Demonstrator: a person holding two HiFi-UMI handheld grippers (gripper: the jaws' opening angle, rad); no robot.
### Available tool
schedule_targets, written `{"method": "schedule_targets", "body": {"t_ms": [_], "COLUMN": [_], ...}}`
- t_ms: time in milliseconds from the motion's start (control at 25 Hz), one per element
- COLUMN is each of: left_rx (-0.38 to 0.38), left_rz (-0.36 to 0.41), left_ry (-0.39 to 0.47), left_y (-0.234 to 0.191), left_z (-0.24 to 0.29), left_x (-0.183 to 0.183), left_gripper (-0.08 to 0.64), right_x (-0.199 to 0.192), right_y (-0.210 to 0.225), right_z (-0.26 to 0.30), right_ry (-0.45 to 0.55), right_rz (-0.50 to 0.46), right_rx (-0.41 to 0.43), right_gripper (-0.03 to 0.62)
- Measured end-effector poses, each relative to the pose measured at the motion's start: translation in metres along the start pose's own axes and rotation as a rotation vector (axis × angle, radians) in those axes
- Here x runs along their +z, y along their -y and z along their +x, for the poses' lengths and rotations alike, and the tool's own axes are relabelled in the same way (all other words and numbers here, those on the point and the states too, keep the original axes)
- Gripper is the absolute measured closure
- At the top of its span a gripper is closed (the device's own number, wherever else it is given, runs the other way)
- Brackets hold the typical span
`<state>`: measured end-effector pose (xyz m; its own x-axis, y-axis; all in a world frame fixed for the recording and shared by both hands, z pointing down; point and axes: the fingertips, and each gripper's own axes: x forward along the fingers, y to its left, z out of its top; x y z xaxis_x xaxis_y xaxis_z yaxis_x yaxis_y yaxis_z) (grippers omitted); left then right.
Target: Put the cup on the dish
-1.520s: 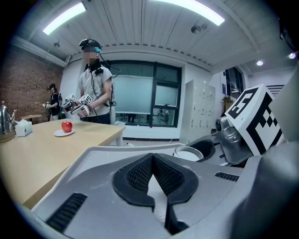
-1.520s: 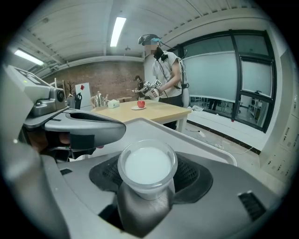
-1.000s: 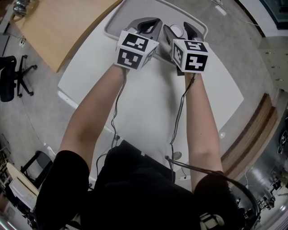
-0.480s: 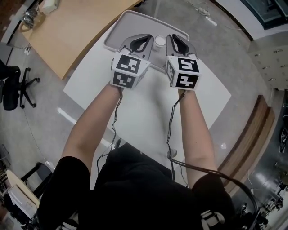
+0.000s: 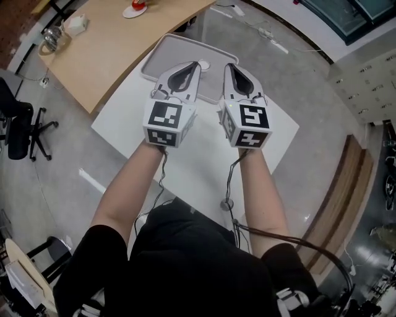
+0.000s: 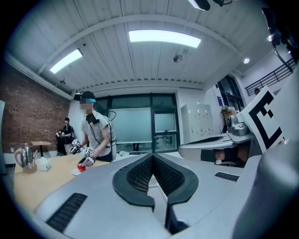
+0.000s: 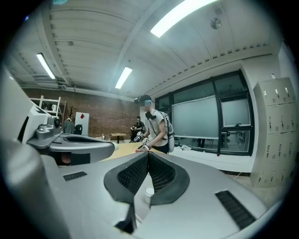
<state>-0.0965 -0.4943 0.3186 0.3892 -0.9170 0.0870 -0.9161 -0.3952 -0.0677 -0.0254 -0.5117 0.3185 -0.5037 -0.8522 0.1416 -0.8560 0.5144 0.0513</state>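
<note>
- Head view: both grippers are held side by side above a white worktop (image 5: 204, 155), tips pointing to 12 o'clock.
- Left gripper (image 5: 197, 64): in the left gripper view the jaws are pressed together at the tips, with nothing between them.
- Right gripper (image 5: 227, 65): the jaws have just been closing. In the right gripper view they meet at the tips, with nothing between them.
- A grey tray-shaped dish (image 5: 162, 54) lies at the 12 o'clock end of the white worktop, partly hidden behind both grippers.
- A white cup (image 5: 203, 64) stands upright inside the dish's rim. In the head view it shows between the two gripper tips, and neither gripper touches it.
- In the right gripper view the cup appears at 6 o'clock below the joined tips, seen through the gap under the pads.
- A wooden worktop (image 5: 105, 43) adjoins at 10 o'clock. It carries a kettle (image 5: 52, 38) and a red object on a white plate (image 5: 134, 10).
- In the left gripper view a second person (image 6: 96, 135) stands at the wooden worktop, at 9 o'clock from the jaws.
</note>
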Motion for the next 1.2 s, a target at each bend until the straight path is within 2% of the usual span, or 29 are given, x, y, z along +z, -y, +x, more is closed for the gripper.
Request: {"method": "schedule_targets", "body": {"t_ms": [360, 680, 840, 1200], "left_rx": [0.004, -0.002, 0.005, 0.004], "left_rz": [0.060, 0.061, 0.060, 0.025], "left_ry": [0.075, 0.152, 0.167, 0.162], "left_y": [0.088, 0.154, 0.174, 0.193], "left_z": [-0.074, -0.125, -0.144, -0.169], "left_x": [0.060, 0.110, 0.122, 0.126], "left_gripper": [0.560, 0.560, 0.560, 0.560], "right_x": [0.054, 0.076, 0.087, 0.099], "right_y": [-0.010, -0.002, -0.002, -0.016], "right_z": [-0.120, -0.207, -0.239, -0.275], "right_ry": [0.102, 0.165, 0.179, 0.216], "right_rz": [0.000, 0.018, 0.039, 0.017], "right_rx": [-0.007, -0.025, -0.039, -0.018], "right_gripper": [0.580, 0.580, 0.580, 0.580]}}
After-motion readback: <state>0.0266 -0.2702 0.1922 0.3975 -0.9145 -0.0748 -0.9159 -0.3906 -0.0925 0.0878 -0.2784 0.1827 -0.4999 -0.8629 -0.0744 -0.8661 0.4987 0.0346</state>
